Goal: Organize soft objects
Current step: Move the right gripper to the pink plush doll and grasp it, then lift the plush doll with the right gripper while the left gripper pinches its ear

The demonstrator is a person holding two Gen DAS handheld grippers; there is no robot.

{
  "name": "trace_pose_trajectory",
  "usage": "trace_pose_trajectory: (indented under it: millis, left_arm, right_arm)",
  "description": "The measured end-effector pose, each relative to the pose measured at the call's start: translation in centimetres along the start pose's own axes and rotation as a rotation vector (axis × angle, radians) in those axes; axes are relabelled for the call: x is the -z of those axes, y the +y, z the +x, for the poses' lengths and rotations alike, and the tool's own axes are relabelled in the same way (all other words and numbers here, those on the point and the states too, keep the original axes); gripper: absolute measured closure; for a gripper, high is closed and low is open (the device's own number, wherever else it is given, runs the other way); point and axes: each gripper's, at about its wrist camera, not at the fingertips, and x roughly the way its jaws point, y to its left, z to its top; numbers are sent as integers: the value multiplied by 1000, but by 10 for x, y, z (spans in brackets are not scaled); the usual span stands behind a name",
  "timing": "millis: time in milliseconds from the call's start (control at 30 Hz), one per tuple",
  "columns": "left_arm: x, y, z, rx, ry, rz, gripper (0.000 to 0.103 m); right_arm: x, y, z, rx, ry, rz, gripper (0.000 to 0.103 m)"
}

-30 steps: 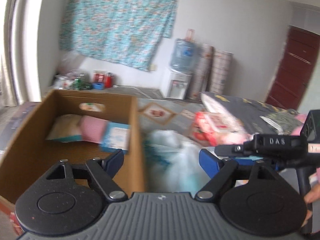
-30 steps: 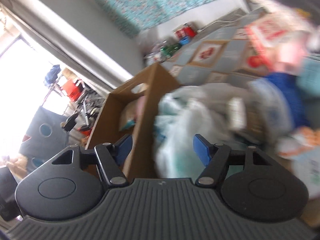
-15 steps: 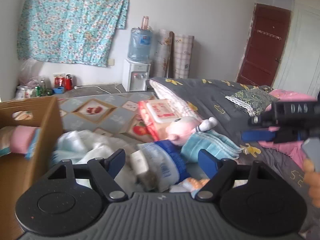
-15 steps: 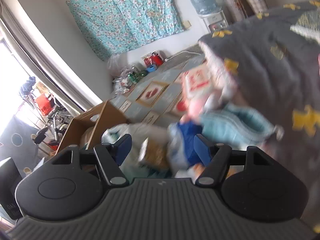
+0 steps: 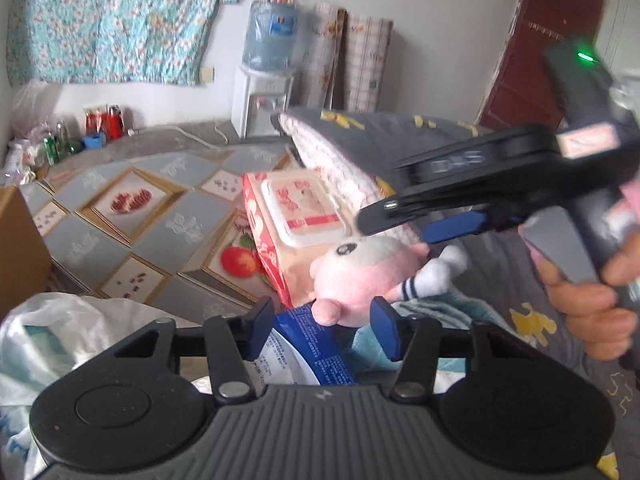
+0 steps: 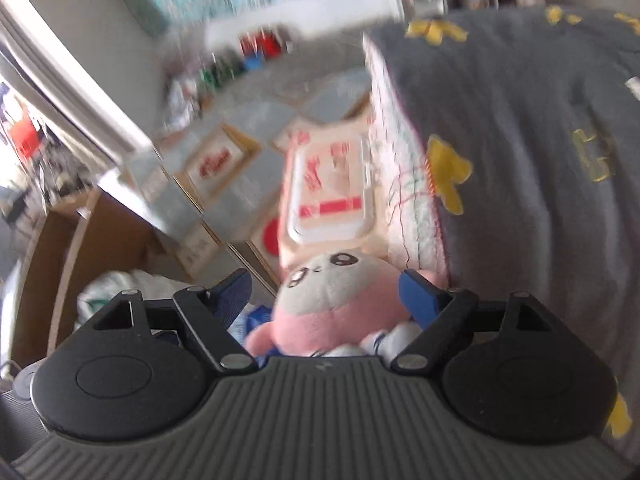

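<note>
Apparently our spread right gripper (image 6: 322, 294) straddled the pink plush toy (image 6: 332, 304), face up, lying lengthwise toward the wipes pack (image 6: 332, 192); left gripper (image 5: 322, 330) gaped too.

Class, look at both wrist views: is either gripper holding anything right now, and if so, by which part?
Nothing is held. The right gripper is open, its fingers either side of the pink plush toy's head, not yet closed. The left gripper is open too.

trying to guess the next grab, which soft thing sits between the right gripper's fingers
The pink plush toy: its head sits between the open right gripper fingers, unlike the wipes pack beyond.
</note>
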Motion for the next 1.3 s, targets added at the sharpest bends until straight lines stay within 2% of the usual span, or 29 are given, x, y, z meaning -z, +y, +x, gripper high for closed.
trace_pose_trajectory:
  millis: [133, 333, 433, 533, 633, 733, 833, 1000, 1200, 1300]
  left_arm:
    - [7, 4, 13, -5, 46, 5, 53]
    - [17, 13, 5, -11, 65, -1, 53]
    - [20, 13, -6, -13, 56, 10, 53]
    - [23, 12, -20, -14, 42, 13, 52]
    - [26, 15, -37, -14, 22, 16, 52]
    - [27, 19, -55, -12, -7, 7, 52]
    - [26, 27, -74, -12, -38, -14, 52]
    - [20, 54, -104, 22, -89, -164, 52]
    - [6, 96, -113, 174, -81, -455, 52]
    - [3, 106, -113, 240, -80, -547, 52]
  right_arm:
    - [-1, 5, 26, 56, 64, -61, 18]
    - [4, 7, 27, 56, 70, -119, 20]
    - [8, 7, 23, 51, 46, -125, 25]
    - [11, 2, 10, 10, -9, -86, 29]
    - [17, -2, -15, -72, -102, -73, 30]
    - [27, 3, -41, -155, -215, -127, 30]
    - [40, 12, -57, -224, -275, -174, 30]
    - [66, 21, -64, -310, -318, -212, 30]
    - [94, 39, -78, -411, -345, -261, 30]
    - [105, 49, -90, -463, -364, -270, 30]
